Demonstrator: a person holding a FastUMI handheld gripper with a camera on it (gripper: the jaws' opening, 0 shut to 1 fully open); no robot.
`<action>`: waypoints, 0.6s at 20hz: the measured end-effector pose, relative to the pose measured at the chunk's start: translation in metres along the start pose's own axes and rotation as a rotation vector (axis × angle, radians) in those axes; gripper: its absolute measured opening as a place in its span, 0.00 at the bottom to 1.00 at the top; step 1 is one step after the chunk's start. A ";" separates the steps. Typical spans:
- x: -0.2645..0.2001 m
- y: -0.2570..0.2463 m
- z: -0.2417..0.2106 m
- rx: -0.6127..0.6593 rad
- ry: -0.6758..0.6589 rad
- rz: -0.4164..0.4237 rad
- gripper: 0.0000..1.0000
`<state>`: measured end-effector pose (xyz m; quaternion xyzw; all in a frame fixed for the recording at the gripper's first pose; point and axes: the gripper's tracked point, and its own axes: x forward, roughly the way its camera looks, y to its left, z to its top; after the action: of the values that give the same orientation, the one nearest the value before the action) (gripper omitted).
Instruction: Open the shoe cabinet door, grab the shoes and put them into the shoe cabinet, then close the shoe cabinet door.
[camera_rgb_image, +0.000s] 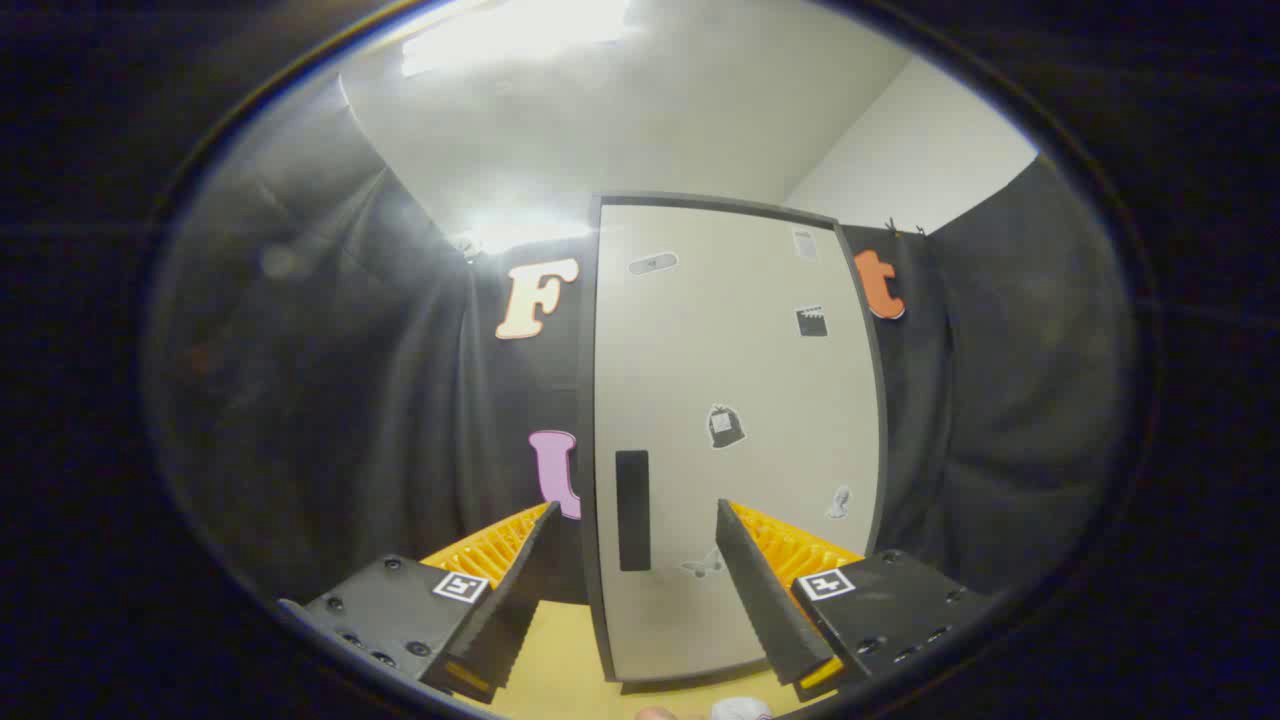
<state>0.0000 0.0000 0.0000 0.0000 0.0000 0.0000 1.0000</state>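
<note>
Straight ahead of the gripper (632, 535), the shoe cabinet (735, 440) is standing upright against the dark cloth wall (380, 400), its pale door (740, 380) sitting flush in the dark frame — shut, as far as the view is showing. A dark vertical handle (632, 510) is sitting low on the left side of that door, and it is lining up in the gap between the two fingers, well beyond them and nearer the left one. The jaws are standing wide apart and gripping nothing — no part of the door or handle is touching either finger. Several small stickers (725, 426) are dotting the door face, too small to make out. The cabinet is resting on a yellowish counter (570, 660), which is showing near the fingers and under the cabinet's lower edge. Far above the cabinet, a white ceiling with a bright light (520, 40) is glaring.
</note>
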 end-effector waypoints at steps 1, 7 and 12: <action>-0.001 0.004 -0.003 0.006 0.005 0.010 0.96; -0.006 0.015 -0.006 0.051 0.033 0.035 0.96; -0.005 0.015 -0.004 0.077 0.030 0.026 0.96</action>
<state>-0.0047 0.0150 -0.0044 0.0386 0.0148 0.0132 0.9991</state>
